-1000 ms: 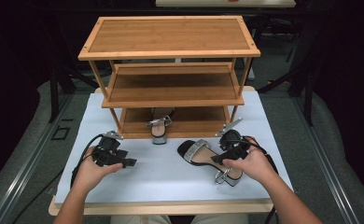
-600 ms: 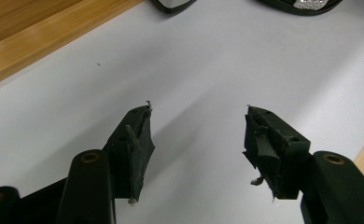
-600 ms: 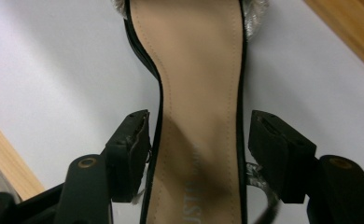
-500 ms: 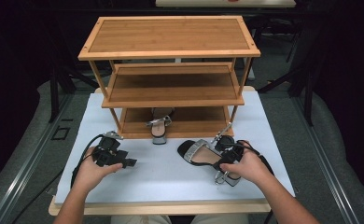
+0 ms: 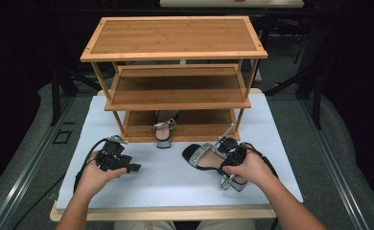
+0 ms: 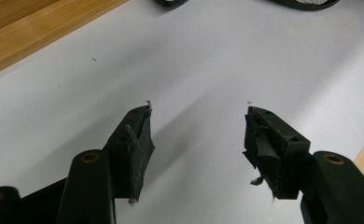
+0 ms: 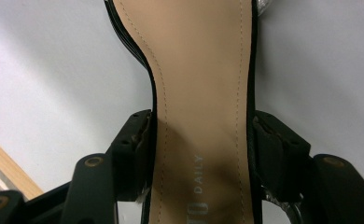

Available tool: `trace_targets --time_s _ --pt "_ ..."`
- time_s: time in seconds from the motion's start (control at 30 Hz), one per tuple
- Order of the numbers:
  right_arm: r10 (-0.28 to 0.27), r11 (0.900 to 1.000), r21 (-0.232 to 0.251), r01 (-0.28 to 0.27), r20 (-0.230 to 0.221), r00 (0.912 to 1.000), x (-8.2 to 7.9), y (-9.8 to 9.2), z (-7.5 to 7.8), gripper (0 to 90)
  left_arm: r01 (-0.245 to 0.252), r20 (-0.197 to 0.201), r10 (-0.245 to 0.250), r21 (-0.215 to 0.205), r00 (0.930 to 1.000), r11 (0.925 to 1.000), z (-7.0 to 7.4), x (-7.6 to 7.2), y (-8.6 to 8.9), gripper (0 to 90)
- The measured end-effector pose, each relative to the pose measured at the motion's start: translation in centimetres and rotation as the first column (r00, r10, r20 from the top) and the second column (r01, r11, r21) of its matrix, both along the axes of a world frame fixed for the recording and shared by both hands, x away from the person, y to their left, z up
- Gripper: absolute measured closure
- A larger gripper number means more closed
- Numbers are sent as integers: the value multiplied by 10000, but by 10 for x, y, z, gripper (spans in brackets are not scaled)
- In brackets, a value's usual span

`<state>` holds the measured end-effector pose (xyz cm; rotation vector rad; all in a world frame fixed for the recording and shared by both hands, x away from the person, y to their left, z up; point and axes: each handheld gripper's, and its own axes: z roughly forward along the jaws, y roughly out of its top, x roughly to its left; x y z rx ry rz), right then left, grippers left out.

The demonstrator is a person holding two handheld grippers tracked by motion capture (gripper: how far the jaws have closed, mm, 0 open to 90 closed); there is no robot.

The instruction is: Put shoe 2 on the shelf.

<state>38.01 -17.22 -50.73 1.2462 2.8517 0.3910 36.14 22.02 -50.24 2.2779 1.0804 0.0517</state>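
Observation:
A black heeled sandal [image 5: 202,155] with a tan insole [image 7: 201,70] and a silver strap lies on the white table top [image 5: 175,184], right of centre. My right gripper [image 5: 229,154] [image 7: 202,116] straddles its narrow waist. Its jaws have just been closing, and the pads now touch both black edges of the sole. My left gripper [image 5: 132,167] [image 6: 198,109] rests low over the bare white surface at the left, open, with nothing between its fingers. A matching sandal [image 5: 163,130] stands on the bottom shelf of the rack, toe toward me.
A three-tier bamboo shoe rack [image 5: 175,36] takes up the back half of the table; its two upper shelves hold nothing. A wooden edge [image 5: 166,212] runs along the table's front. Cables trail from both grippers. Dark floor surrounds the table.
My right hand has come down and slid left along the sandal, with the jaws settling around its sole. The left hand and the sandal on the shelf have stayed put.

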Motion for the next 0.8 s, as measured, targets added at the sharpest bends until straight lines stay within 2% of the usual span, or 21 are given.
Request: trace_targets --time_s 0.13,0.43,0.57,0.63,0.67,0.8 --pt "63 9997 -236 -64 -51 10000 2 2 0 411 28 -39 -28 -2 10000 10000 -1 0 -1 414" --pt "-153 9998 -100 149 -413 9990 6 3 -4 420 129 -82 -129 62 9999 9999 -2 1 -5 414" --pt "-314 9992 -243 309 -204 9993 4 3 -3 425 10 -93 -10 15 10000 10000 -3 1 -3 414" --pt "-456 9989 -138 452 -267 9986 4 2 -3 425 27 -88 -27 42 10000 10000 -3 1 -2 414" --pt "-476 9987 140 481 -326 9983 3 0 -3 426 17 -84 -17 32 10000 10000 -3 1 -1 414" --pt "-507 9985 197 512 -274 9983 1 -2 -3 426 -54 -73 54 7 10000 10000 -2 1 2 415"
